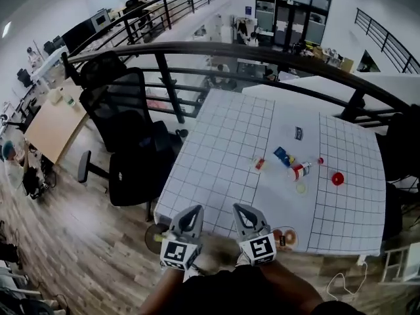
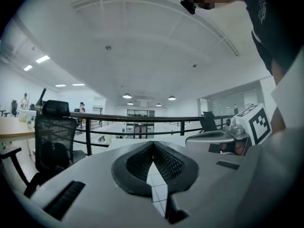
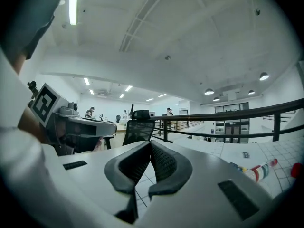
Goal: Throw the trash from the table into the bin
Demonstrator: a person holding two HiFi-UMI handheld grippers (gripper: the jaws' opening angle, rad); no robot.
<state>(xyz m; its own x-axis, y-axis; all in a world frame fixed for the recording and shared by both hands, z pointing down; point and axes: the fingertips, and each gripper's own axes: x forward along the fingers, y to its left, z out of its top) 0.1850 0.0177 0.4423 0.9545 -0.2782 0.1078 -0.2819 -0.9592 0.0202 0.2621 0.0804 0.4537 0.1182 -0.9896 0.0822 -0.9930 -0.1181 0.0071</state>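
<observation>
Left claw point(image 1: 189, 212): mine, closed, empty.
Right claw point(image 1: 245, 212): closed, empty.
Trash, mid-bench point(image 1: 216, 136), well ahead of both claws:
- small wrapper point(image 1: 259, 164) and blue packet point(image 1: 281, 154), likely light and crinkly; pinch an edge.
- striped bottle point(image 1: 300, 170), lying down, probably light, may roll; grip across its body.
- red cap point(image 1: 337, 178).

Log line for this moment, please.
left gripper: shut, empty | right gripper: shut, empty | trash: on table, untouched
</observation>
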